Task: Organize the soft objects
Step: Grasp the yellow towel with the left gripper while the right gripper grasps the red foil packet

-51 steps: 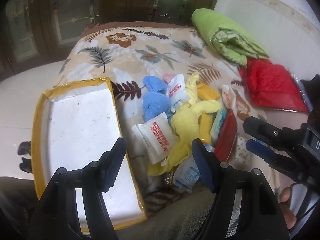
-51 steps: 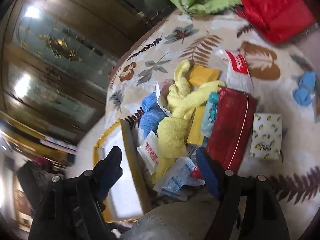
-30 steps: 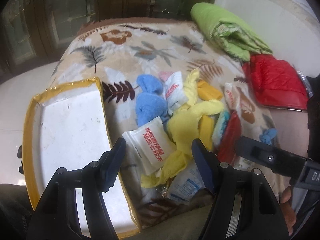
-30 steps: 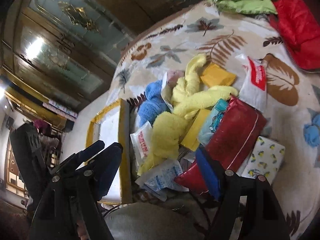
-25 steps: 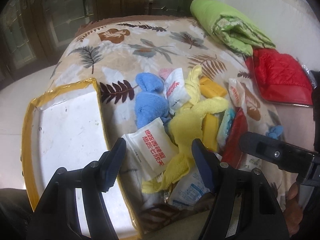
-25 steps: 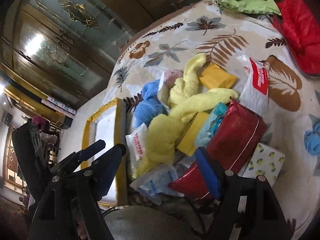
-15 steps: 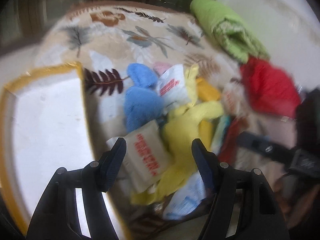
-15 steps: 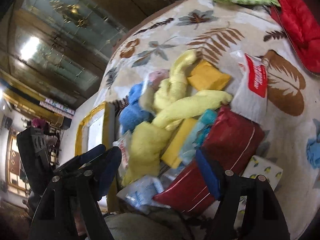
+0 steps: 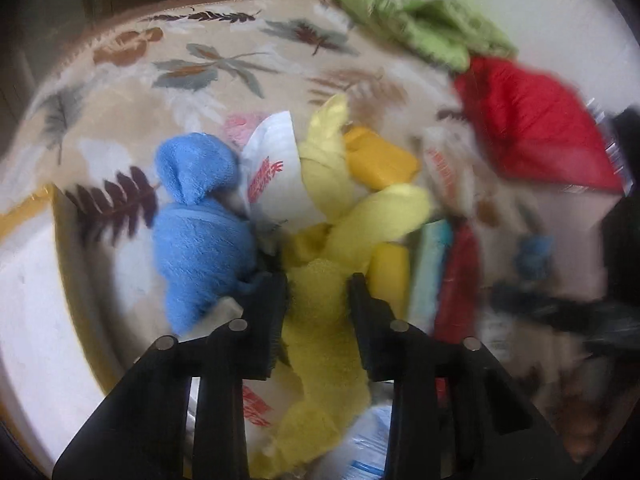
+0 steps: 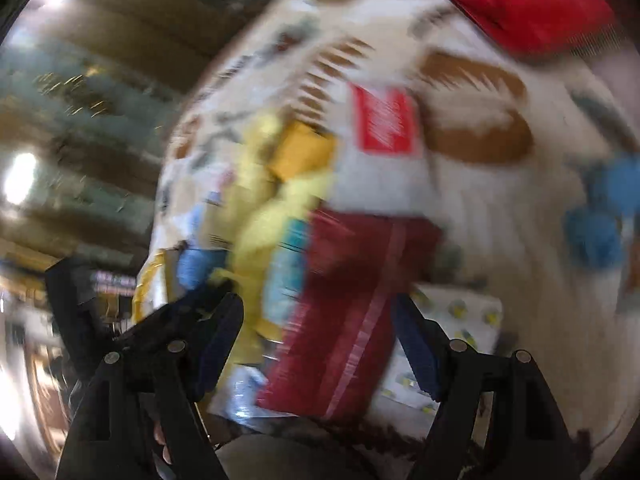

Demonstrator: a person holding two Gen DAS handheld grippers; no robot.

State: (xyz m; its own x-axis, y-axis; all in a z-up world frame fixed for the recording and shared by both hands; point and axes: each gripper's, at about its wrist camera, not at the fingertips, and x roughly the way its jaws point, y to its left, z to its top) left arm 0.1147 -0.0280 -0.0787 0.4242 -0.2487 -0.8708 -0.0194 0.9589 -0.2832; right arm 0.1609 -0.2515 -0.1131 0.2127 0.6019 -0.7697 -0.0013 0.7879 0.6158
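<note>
At the bottom centre of the frame my left claw [image 9: 318, 300] is closing on the yellow towel [image 9: 324, 320] to free it from the pile, my right claw [image 10: 316, 336] gapes wide over the red pouch [image 10: 344, 312], the white tray [image 9: 28, 320] waiting at left.

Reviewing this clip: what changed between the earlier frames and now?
Both grippers dropped in toward the pile. The left gripper, wide open before, is closing its jaws around the yellow towel, which sits between them. The right gripper stayed open and now straddles the red pouch. The blue towel and the other items have not visibly moved.
</note>
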